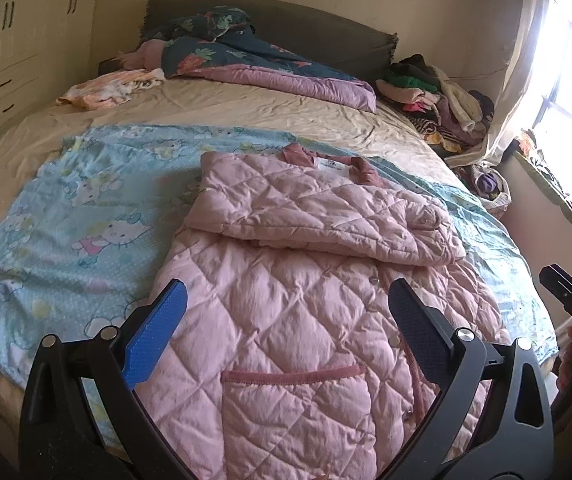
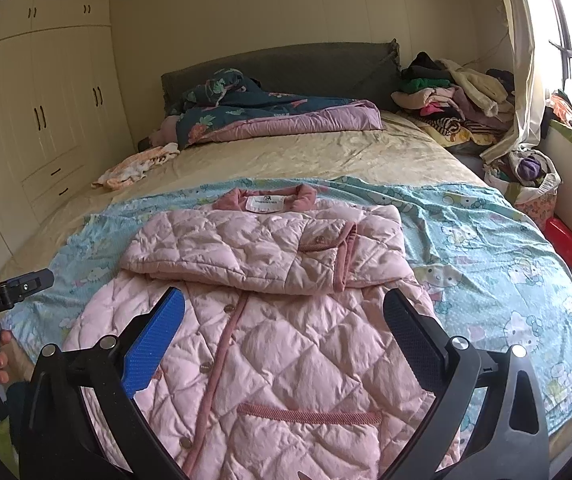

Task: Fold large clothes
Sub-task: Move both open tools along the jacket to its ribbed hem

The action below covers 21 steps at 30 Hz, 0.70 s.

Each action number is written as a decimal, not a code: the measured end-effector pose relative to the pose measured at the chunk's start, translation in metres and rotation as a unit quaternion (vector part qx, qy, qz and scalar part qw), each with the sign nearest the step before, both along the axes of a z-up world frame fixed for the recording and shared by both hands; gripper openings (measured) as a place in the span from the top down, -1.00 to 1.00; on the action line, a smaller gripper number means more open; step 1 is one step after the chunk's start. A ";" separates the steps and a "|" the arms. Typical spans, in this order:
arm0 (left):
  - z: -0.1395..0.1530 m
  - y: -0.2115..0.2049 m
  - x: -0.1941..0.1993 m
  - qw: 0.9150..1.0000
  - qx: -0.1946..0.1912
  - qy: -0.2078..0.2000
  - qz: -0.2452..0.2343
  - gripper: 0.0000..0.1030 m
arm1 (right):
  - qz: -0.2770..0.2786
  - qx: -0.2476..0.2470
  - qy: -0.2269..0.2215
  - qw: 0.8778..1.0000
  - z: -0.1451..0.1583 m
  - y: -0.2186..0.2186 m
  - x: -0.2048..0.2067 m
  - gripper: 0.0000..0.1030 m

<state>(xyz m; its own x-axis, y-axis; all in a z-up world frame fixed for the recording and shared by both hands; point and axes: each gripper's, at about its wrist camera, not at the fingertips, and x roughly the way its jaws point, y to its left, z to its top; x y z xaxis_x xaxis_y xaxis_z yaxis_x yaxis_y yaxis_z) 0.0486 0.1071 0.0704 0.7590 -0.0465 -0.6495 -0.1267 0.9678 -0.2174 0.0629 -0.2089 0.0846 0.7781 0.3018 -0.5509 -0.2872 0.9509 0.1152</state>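
1. The pink quilted button-front jacket (image 2: 270, 320) lies flat on a light blue cartoon-print sheet (image 2: 486, 240) spread across the near half of the bed (image 2: 306, 156). Its collar points toward the dark headboard (image 2: 286, 64) and both sleeves are folded across the chest.
2. The left gripper (image 1: 286, 312) hangs above the jacket's lower half, fingers spread wide and holding nothing.
3. The right gripper (image 2: 282, 320) hovers over the same area, also spread apart and empty.
4. The jacket's hem runs under both grippers near the bed's foot edge; whether it overhangs is hard to tell.
5. Bare blue sheet shows on both sides of the jacket, wider on the window side in the right wrist view.
6. Beyond the collar, beige bedsheet lies open up to a rumpled dark floral quilt (image 2: 270, 116).
7. A heap of mixed clothes (image 2: 454, 96) crowds the far corner by the window.
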 end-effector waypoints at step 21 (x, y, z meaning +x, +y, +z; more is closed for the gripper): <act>-0.037 0.012 -0.027 0.999 0.022 0.029 0.015 -0.83 | 0.000 -0.024 0.024 0.999 -0.024 -0.017 -0.017 -0.92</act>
